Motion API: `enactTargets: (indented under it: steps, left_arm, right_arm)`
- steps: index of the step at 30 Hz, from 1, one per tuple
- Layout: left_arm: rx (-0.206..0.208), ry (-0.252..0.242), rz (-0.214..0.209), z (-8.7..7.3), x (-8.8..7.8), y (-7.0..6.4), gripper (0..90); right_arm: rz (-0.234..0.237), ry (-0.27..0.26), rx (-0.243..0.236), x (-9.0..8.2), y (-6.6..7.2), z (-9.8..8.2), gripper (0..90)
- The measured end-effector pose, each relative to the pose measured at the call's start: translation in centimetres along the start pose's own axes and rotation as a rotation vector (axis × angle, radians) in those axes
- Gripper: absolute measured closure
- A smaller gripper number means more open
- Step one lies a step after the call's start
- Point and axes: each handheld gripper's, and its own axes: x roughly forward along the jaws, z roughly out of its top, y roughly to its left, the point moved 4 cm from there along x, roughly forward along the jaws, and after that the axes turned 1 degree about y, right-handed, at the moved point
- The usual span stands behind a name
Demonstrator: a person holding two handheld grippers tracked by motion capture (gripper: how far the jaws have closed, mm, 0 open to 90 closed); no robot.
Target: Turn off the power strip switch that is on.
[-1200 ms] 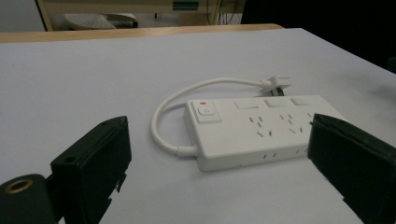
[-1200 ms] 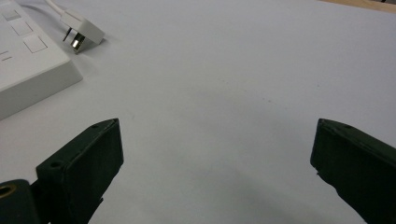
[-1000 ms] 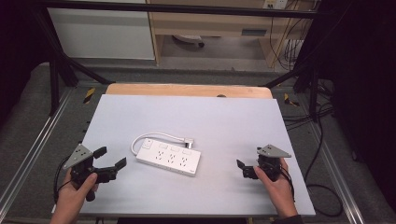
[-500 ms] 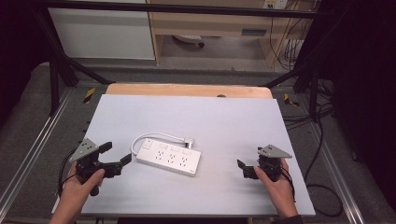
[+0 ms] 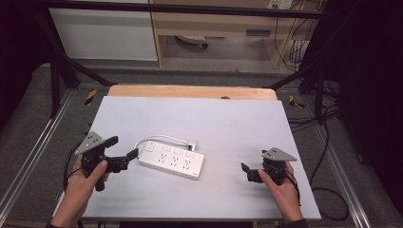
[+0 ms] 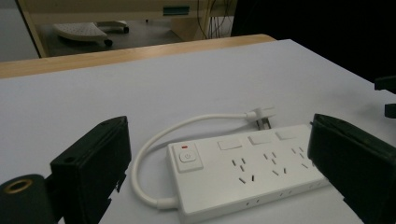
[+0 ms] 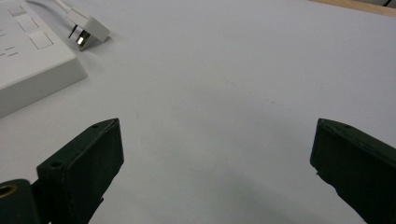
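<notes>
A white power strip [image 5: 172,161] lies flat on the pale grey table [image 5: 228,123], left of centre, with its short white cable [image 5: 159,138] looped back and its plug [image 5: 192,143] resting beside it. In the left gripper view the strip [image 6: 243,170] has a switch with a red mark at the near end, and the plug [image 6: 261,116] lies behind it. My left gripper [image 5: 124,149] is open, its jaws just short of the strip's left end. My right gripper [image 5: 247,172] is open over bare table to the right. The right gripper view catches the strip's corner [image 7: 32,65] and the plug [image 7: 88,30].
A wooden edge [image 5: 190,91] runs along the table's far side. Metal rails [image 5: 28,156] flank the table. Cables [image 5: 309,123] trail on the floor at the right. A pale cabinet [image 5: 104,33] and shelving stand beyond.
My left gripper has moved right, toward the power strip's left end, and turned to face it. The right gripper has stayed where it was.
</notes>
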Motion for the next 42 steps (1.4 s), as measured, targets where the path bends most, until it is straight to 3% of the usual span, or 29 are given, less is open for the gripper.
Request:
enactTargets:
  steps: [16, 25, 29, 42]
  left_arm:
    - [0.038, 0.011, -0.027, 1.0, 1.0, -1.6, 6.0]
    - [0.053, 0.024, -0.054, 2.9, 2.8, -2.6, 6.0]
    - [0.057, 0.023, -0.046, 3.4, 3.7, -2.6, 6.1]
    - [0.072, 0.071, -0.032, 2.1, 6.1, -2.7, 7.2]
  right_arm:
    - [0.004, 0.002, -0.005, 0.1, 0.0, 0.0, 3.1]
    - [0.005, -0.002, -0.003, 0.0, 0.0, 0.0, 3.1]
    - [0.005, -0.003, 0.001, 0.0, 0.0, 0.0, 3.1]
    - [0.004, -0.003, -0.001, 0.0, 0.1, 0.1, 3.5]
